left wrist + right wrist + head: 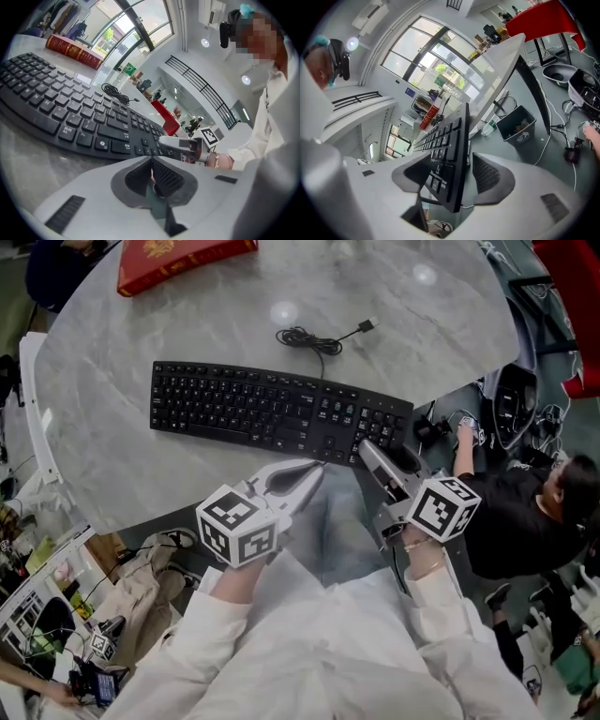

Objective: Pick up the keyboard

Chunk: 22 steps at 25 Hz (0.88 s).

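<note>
A black keyboard (272,409) lies flat on the round marble table (112,362), its right end at the table's edge. My left gripper (314,474) is shut and empty, its tip just short of the keyboard's near edge; in the left gripper view the closed pads (151,161) point at the keyboard (70,112). My right gripper (367,451) straddles the near right corner. In the right gripper view the keyboard (445,136) stands edge-on between the jaws of the right gripper (447,159), with a gap showing at the right pad (487,173).
The keyboard's coiled cable (305,337) lies behind it. A red book (178,259) sits at the table's far side. A person (525,512) sits low at the right among cables and gear. A bin (516,124) stands on the floor beyond the table edge.
</note>
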Tool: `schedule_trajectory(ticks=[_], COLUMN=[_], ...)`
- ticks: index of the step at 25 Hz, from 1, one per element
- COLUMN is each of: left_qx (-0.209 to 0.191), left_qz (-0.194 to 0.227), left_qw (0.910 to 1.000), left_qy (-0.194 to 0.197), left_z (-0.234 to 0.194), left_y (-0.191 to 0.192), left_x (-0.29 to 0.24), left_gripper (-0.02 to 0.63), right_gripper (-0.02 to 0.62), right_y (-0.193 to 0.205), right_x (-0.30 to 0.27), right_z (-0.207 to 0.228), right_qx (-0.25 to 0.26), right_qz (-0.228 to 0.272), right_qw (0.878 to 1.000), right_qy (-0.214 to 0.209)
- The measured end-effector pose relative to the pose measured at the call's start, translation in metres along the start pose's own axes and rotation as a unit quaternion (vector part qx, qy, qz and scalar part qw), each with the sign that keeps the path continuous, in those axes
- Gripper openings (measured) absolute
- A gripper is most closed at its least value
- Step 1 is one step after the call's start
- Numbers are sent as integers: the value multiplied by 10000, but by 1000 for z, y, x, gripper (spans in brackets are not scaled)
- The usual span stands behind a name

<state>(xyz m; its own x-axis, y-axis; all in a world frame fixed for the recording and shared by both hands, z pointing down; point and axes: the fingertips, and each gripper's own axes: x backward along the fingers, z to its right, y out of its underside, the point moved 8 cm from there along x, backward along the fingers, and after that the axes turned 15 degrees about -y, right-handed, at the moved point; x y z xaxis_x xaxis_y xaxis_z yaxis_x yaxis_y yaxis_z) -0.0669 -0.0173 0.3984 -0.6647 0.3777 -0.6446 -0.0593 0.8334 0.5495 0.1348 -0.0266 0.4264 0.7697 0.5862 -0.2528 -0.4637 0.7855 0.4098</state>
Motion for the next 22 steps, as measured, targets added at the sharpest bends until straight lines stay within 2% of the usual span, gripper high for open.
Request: schedule_trajectory(ticks=[5,9,17,20,22], left_qx=[159,244,623,678,837], left_qz=[115,116,456,431,390], left_qw=[9995,9994,9956,9948,9923], left_qy=[231,221,535,627,820], left_z=[1,1,3,3,3], left_y=[-2,-2,-6,-8,-8], left_x=[0,-2,1,1,1], left_gripper=[17,18,18,18,18], right_gripper=[260,195,183,183,183], right_y=[1,-1,0,0,1], right_x=[-2,-7,-7,-7,-7], right_z=[-1,-4,-4,-5,-5], right_qx=[-278,-323,-526,-615,-662], right_qz=[101,81,22,15,14], right_qw=[9992,9981,9974,9971,9968], right_qy=[-254,-519,-501,-459,-445])
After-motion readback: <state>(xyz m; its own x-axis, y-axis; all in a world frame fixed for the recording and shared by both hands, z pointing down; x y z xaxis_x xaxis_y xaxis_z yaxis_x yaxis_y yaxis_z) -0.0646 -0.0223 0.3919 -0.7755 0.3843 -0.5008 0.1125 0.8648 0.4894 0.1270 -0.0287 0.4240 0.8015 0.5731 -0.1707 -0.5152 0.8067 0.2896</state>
